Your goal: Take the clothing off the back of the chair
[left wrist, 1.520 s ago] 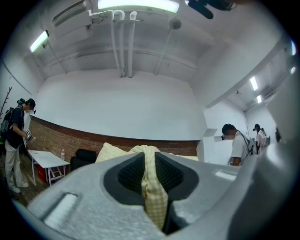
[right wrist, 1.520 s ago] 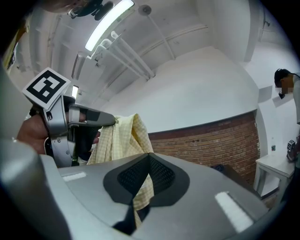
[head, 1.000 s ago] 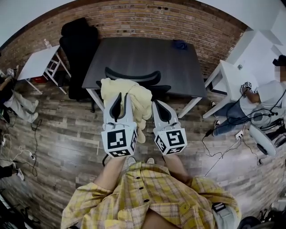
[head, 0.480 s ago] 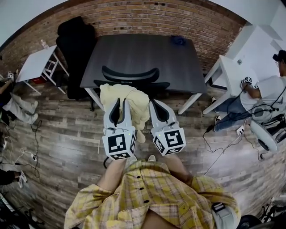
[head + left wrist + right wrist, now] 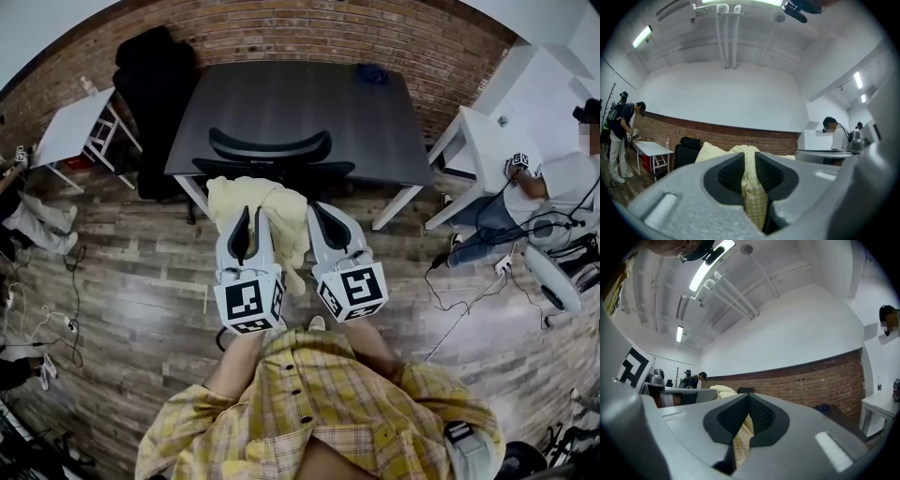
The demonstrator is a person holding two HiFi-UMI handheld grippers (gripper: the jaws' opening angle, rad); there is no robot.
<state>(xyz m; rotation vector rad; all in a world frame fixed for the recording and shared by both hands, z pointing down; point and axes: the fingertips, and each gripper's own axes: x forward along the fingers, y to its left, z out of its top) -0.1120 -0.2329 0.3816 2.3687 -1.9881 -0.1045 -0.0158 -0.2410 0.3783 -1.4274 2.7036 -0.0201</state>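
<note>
A pale yellow checked garment (image 5: 262,208) hangs bunched between my two grippers, in front of the black office chair (image 5: 270,150) and apart from its curved back. My left gripper (image 5: 246,217) is shut on a fold of the garment (image 5: 753,187), which runs up between its jaws. My right gripper (image 5: 317,212) is likewise shut on the cloth (image 5: 740,441), close beside the left one. Both point level toward the dark table (image 5: 291,108). The garment's lower part droops between the gripper bodies.
The chair is pushed against the dark table, which has a small blue thing (image 5: 377,73) at its far right. A black chair (image 5: 150,89) and white side table (image 5: 66,127) stand left; a white table (image 5: 487,150) and a seated person (image 5: 553,202) right. Cables lie on the wooden floor.
Both grippers and the garment now sit a little nearer me and further from the chair back, which shows more fully. The grips are unchanged.
</note>
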